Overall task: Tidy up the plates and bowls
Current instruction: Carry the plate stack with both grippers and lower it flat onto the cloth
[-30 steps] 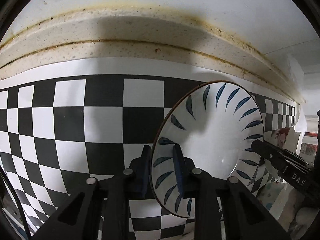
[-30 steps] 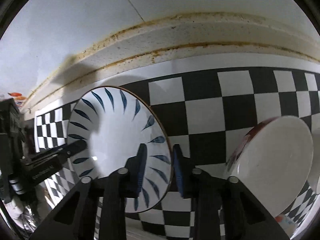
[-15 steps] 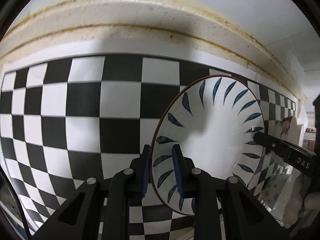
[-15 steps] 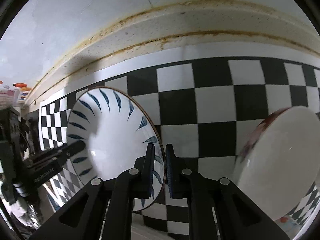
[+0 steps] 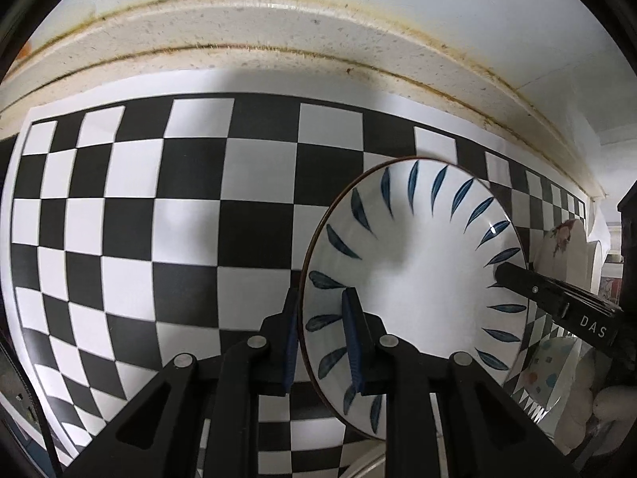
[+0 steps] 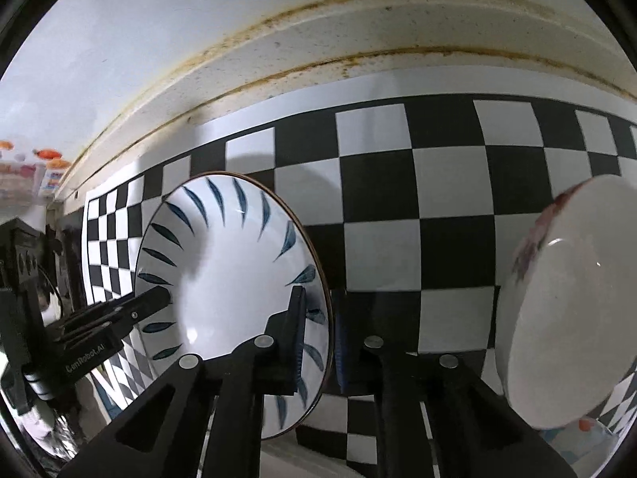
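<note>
A white plate with blue leaf strokes and a brown rim [image 5: 418, 279] [image 6: 227, 279] hangs over the black-and-white checkered mat [image 5: 119, 239], held from both sides. My left gripper [image 5: 320, 302] is shut on the plate's left rim, one pad on the inner face and one behind. My right gripper [image 6: 318, 298] clamps the opposite rim, and its jaws are closing the last bit onto it. Each gripper also appears in the other's view: the right gripper [image 5: 557, 302] at the plate's far edge, the left gripper [image 6: 119, 314] likewise.
A white bowl with a red flower pattern outside [image 6: 565, 318] [image 5: 565, 239] sits just to the right of the plate. A dish with coloured dots [image 5: 549, 378] lies below it. A stained speckled ledge [image 5: 318, 32] and a white wall run along the mat's far edge.
The right gripper's jaws narrowed from a loose straddle to a clamp on the plate's rim. The left hand shifted along the mat with the plate, and the mat's left edge came into view.
</note>
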A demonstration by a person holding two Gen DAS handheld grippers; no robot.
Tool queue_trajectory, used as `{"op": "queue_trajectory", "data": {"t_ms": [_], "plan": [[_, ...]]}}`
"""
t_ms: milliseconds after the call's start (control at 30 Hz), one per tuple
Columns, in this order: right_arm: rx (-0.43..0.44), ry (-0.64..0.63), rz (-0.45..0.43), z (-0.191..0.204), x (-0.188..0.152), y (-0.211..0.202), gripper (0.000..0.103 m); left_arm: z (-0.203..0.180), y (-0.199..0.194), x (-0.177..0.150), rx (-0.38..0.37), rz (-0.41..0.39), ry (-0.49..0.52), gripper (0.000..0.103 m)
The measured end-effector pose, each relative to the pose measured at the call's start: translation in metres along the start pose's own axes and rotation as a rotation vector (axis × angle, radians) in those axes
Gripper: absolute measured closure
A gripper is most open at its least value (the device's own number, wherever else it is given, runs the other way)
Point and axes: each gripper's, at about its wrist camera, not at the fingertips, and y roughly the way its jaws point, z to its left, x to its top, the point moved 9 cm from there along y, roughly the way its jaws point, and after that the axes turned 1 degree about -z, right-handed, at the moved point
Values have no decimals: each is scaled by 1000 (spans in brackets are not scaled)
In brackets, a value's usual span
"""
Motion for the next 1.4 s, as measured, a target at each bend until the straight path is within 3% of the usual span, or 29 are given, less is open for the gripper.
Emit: {"op": "queue_trajectory", "data": {"t_ms": [300, 533, 700, 933, 1400], "plan": [[58, -10, -93, 12, -26, -52, 90, -28, -52, -17, -24, -77, 34, 85], [93, -27, -157, 13, -71, -105, 90, -35, -110, -50, -41, -136, 102, 85], [98, -38, -184, 11, -114, -134, 90, -49, -128, -82, -54, -146, 130, 85], [116, -24, -187, -7, -164, -149, 90, -56, -125, -115, -53, -137, 163, 85], [77, -6, -93, -31, -211, -89, 91, -47, -59, -166, -10, 17, 170, 85]]}}
